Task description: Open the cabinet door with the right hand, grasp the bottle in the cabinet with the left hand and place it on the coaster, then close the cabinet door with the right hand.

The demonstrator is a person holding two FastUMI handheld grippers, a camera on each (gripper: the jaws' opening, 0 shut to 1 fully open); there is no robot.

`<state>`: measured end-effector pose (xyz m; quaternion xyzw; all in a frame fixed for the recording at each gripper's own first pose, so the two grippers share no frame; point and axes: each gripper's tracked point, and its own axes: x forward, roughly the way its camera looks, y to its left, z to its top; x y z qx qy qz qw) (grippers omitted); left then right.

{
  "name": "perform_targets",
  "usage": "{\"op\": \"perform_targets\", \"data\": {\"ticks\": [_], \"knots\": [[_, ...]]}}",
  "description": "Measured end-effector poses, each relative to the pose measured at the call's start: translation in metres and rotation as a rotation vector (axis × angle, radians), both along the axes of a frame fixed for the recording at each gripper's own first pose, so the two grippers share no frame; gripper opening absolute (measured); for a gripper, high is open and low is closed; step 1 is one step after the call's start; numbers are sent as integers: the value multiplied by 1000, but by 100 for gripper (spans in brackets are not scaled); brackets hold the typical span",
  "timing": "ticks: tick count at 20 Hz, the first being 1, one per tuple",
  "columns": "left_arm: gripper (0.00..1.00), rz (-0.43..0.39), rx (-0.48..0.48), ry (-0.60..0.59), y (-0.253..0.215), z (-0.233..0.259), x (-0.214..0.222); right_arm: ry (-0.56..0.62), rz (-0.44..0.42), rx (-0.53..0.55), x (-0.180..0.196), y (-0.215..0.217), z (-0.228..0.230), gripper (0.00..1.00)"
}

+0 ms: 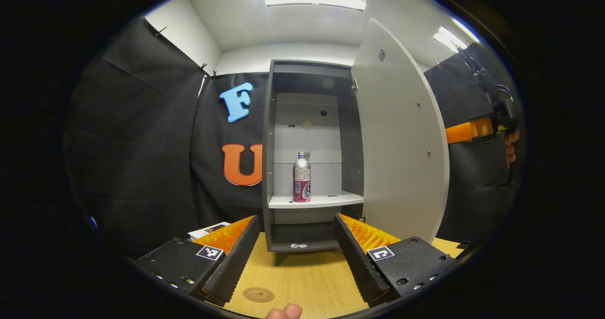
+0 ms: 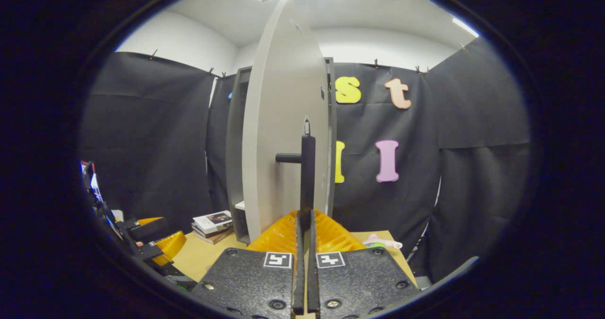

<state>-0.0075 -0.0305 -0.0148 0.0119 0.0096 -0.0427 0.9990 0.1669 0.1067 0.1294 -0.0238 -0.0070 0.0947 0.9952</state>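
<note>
Cabinet: grey, upright on the wooden table, standing open with its shelves exposed.

Cabinet door: pale, swung wide on the right side of the cabinet; in the right gripper view it is seen nearly edge-on.

Door handle: dark vertical bar on a short stub, on the outer face of the door.

Bottle: silver with a pink label, capped, upright on the white middle shelf inside the cabinet, toward its left half, apart from both grippers.

Coaster: round, brown, flat on the table in front of the cabinet, near the left gripper's left finger.

Left gripper: fingers spread wide, holding nothing, aimed at the open cabinet from above the table.

Right gripper: fingers drawn together around the lower end of the door handle, which runs up from between them.

Books: small stack on the table, left of the cabinet base.
</note>
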Motion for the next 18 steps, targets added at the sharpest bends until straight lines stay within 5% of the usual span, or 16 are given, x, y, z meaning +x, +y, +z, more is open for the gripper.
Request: {"op": "perform_targets", "data": {"ticks": [7,14,18], "knots": [[95,-1,-1,10,-4,-2,-4,-19,-115,9,2,-36,3,4],[95,23,10,-12,-4,5,-6,-22,-102,23,-1,-37,-1,4],[95,58,10,-19,3,5,-9,-58,-42,124,-15,-32,-4,4]]}}
